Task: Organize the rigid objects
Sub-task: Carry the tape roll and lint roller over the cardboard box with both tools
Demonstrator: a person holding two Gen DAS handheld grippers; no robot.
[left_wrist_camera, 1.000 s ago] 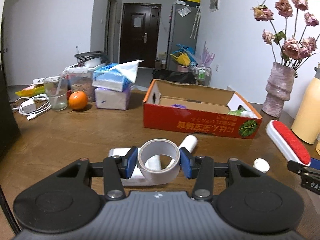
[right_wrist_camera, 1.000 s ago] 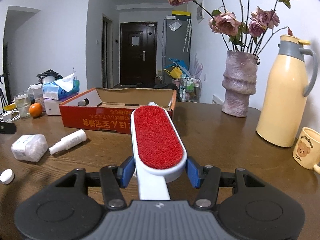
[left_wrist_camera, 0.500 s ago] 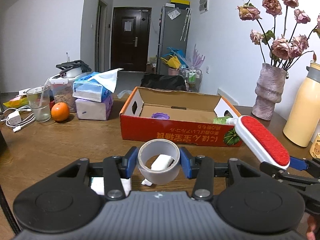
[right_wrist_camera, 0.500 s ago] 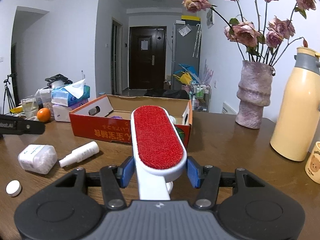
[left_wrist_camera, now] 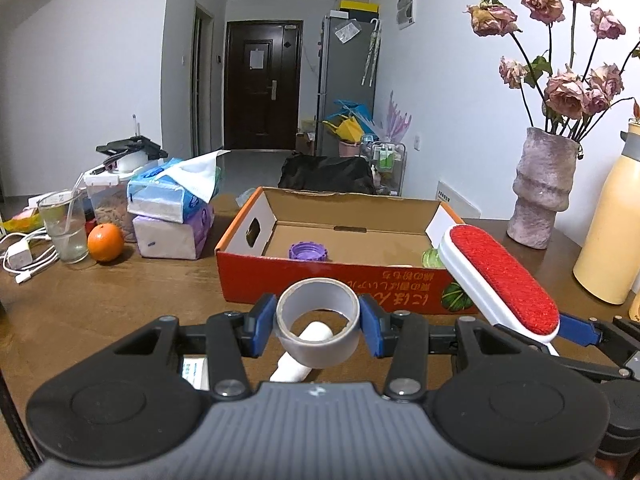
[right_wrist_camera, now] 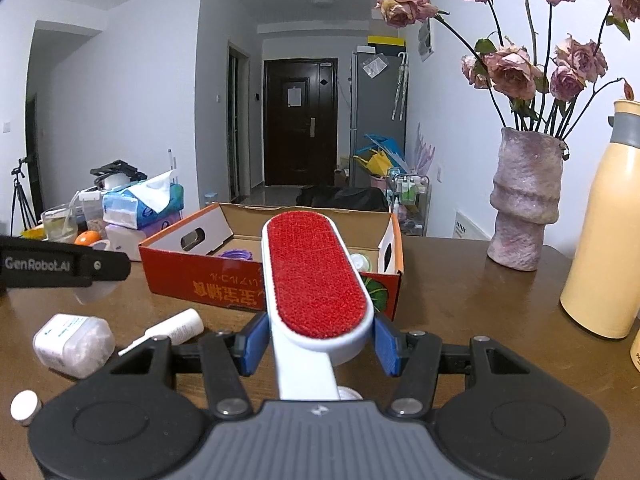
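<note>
**Tape roll and lint brush held above the table, near the cardboard box**

A brown wooden table [left_wrist_camera: 120, 304] is seen under everything, with a tall cream thermos [right_wrist_camera: 604, 232] and a rough pink vase [right_wrist_camera: 524, 204] of dried roses stood along its right side. An open red cardboard box [left_wrist_camera: 344, 284] is placed near the middle of the table; a purple cap [left_wrist_camera: 308, 251] is lying on its floor, and a green-and-white item that cannot be made out is tucked in its right corner. To the left of the box, two tissue packs [left_wrist_camera: 172, 216] are stacked, and beside them an orange [left_wrist_camera: 105, 242] and a drinking glass [left_wrist_camera: 66, 226] are set close together.

The lint brush [right_wrist_camera: 316, 280], white with a red pad, is gripped at its neck by the right gripper [right_wrist_camera: 318, 346]; its head is held over the near right corner of the box. The grey tape roll [left_wrist_camera: 318, 330] is clamped at its sides by the left gripper [left_wrist_camera: 318, 324] and is held above the table just in front of the box's near wall.

On the table to the left, a clear container of white pieces [right_wrist_camera: 74, 344] is lying on its side, a small white bottle [right_wrist_camera: 172, 330] is lying just beside it, and a round white cap [right_wrist_camera: 25, 407] is set apart nearer the edge.
</note>
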